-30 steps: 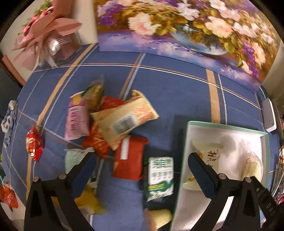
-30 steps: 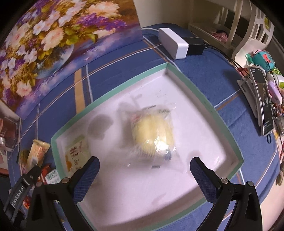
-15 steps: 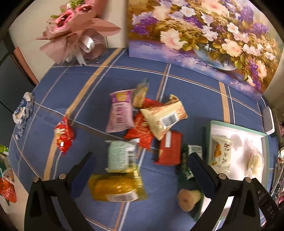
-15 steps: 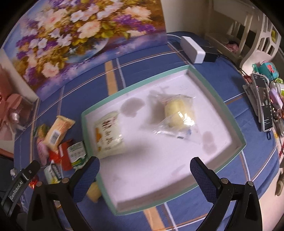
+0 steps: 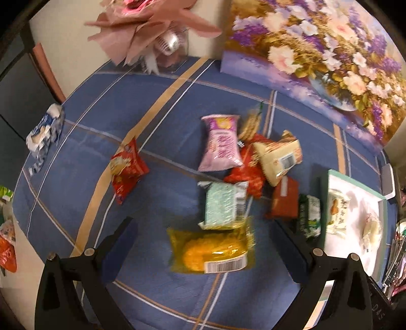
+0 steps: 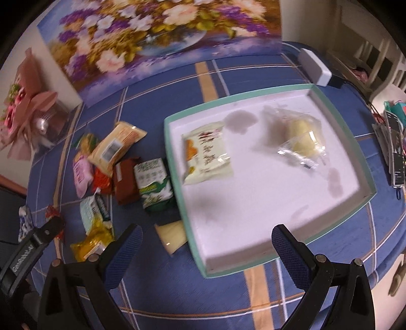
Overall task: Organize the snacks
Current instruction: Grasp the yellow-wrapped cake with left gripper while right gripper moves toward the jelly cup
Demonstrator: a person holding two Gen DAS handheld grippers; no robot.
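A pile of snack packets lies on the blue cloth: a yellow packet point(image 5: 210, 251), a mint packet point(image 5: 224, 205), a pink packet point(image 5: 220, 146), a beige packet point(image 5: 279, 157) and a lone red packet point(image 5: 127, 167) to the left. My left gripper point(image 5: 205, 246) is open and empty above the yellow packet. The teal-rimmed white tray point(image 6: 177, 162) holds a white packet point(image 6: 206, 152) and a clear-wrapped bun point(image 6: 302, 138). My right gripper point(image 6: 206, 245) is open and empty over the tray's near left corner. A green packet point(image 6: 153, 184) lies beside the tray.
A flower painting point(image 5: 317, 50) leans at the back of the table. A pink bouquet point(image 5: 152, 22) stands at the back left. A white box point(image 6: 314, 66) sits behind the tray. Phones and clutter point(image 6: 393, 142) lie at the right edge. A beige cup point(image 6: 172, 234) lies by the tray.
Both grippers have pulled back and up, so more of the table shows. The left view has swung left across the snack pile. The right view now takes in the pile beside the tray.
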